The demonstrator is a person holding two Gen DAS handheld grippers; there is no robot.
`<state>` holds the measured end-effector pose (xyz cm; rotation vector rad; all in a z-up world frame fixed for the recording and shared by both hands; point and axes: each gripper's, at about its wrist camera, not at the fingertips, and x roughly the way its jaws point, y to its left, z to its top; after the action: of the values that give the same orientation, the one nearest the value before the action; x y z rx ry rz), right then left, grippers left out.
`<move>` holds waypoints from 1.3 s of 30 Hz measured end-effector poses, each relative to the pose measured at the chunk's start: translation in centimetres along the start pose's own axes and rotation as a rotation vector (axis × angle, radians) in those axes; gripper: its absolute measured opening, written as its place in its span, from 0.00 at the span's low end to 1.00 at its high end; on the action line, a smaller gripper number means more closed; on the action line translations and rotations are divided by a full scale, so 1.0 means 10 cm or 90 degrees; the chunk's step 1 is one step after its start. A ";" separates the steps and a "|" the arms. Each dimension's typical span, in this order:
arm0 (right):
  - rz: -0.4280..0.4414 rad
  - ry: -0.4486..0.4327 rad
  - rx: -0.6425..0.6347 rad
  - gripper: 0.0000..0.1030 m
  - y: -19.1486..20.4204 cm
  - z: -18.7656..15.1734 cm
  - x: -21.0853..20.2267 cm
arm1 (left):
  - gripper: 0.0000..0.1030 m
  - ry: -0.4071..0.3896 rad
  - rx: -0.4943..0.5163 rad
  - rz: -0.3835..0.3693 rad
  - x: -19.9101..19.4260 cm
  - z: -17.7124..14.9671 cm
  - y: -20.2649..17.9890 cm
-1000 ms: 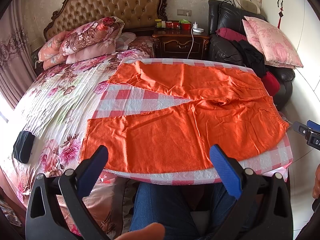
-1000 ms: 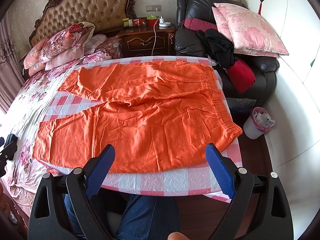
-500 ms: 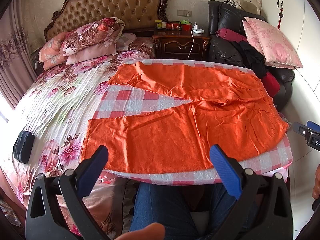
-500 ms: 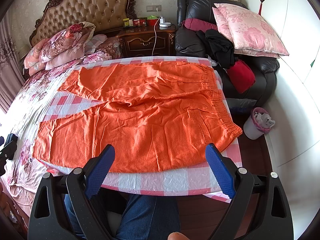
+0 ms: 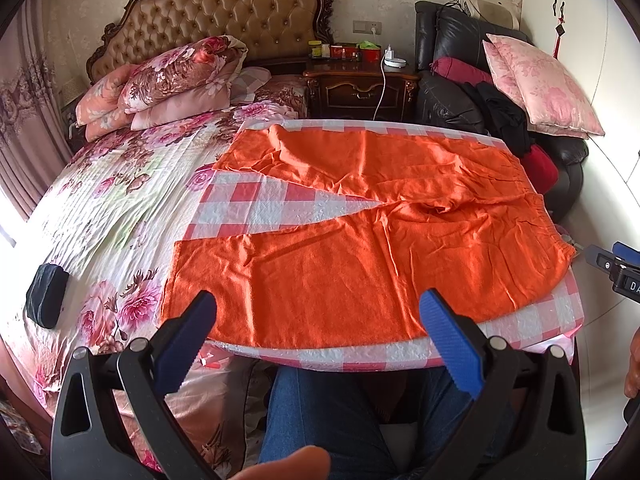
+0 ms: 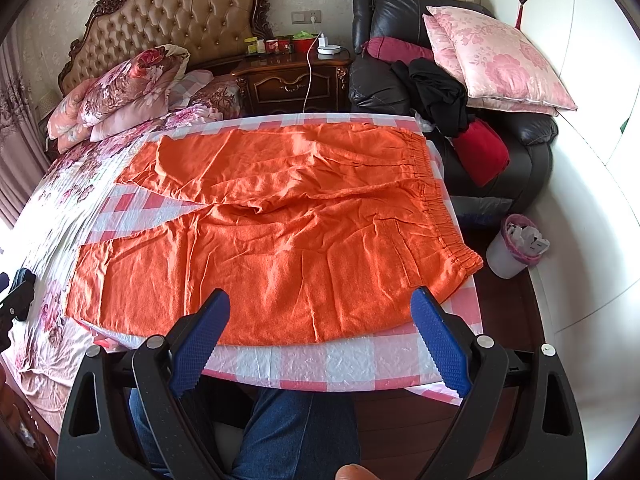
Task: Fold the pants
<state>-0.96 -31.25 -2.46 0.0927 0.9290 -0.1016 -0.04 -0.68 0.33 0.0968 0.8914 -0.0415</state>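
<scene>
Orange pants (image 5: pixel 360 240) (image 6: pixel 280 232) lie spread flat on a pink-and-white checked cloth (image 5: pixel 272 208) (image 6: pixel 320 364). The two legs point left and splay apart; the elastic waistband (image 6: pixel 440 200) is at the right. My left gripper (image 5: pixel 316 312) hovers open over the near edge of the near leg, nothing between its blue fingers. Over the near edge by the waist my right gripper (image 6: pixel 320 308) is open too, holding nothing. The tip of the right gripper (image 5: pixel 616 268) shows at the right edge of the left wrist view.
The cloth lies on a floral bed (image 5: pixel 100 208) with stacked pillows (image 5: pixel 168 80). A dark nightstand (image 6: pixel 292 76) and a black armchair (image 6: pixel 500 136) piled with clothes and pink cushions stand behind. A small bin (image 6: pixel 516 244) sits on the floor at the right. A person's jeans-clad legs (image 5: pixel 332 412) are below.
</scene>
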 end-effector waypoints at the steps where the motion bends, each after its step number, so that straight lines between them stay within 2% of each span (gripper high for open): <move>1: 0.000 0.000 0.000 0.86 0.00 0.00 0.00 | 0.98 0.000 0.000 0.000 0.00 0.00 0.00; 24: 0.001 0.008 0.002 0.86 0.02 -0.03 0.05 | 0.99 0.009 -0.003 -0.003 0.08 0.03 -0.08; 26: 0.004 0.015 0.009 0.86 -0.01 -0.04 0.16 | 0.99 0.020 -0.020 -0.023 0.21 0.04 -0.06; 28: 0.001 0.027 0.022 0.86 -0.21 -0.03 0.27 | 0.99 0.035 -0.051 -0.053 0.41 0.03 -0.03; 31: -0.016 0.052 0.038 0.86 -0.50 0.11 0.61 | 0.99 0.040 -0.074 -0.084 0.73 -0.03 0.01; 34: 0.002 0.082 0.067 0.86 -0.82 0.39 0.98 | 0.98 0.053 -0.098 -0.129 1.03 -0.05 -0.01; 37: -0.009 0.110 0.086 0.86 -1.16 0.81 1.43 | 0.98 0.050 -0.114 -0.161 1.25 -0.06 0.00; 39: -0.031 0.114 0.060 0.87 -1.25 1.15 1.75 | 0.98 0.058 -0.119 -0.180 1.36 -0.05 0.02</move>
<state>17.04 -45.92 -10.11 0.1683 1.1051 -0.1838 8.11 -0.36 -10.58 -0.2031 0.9904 -0.2177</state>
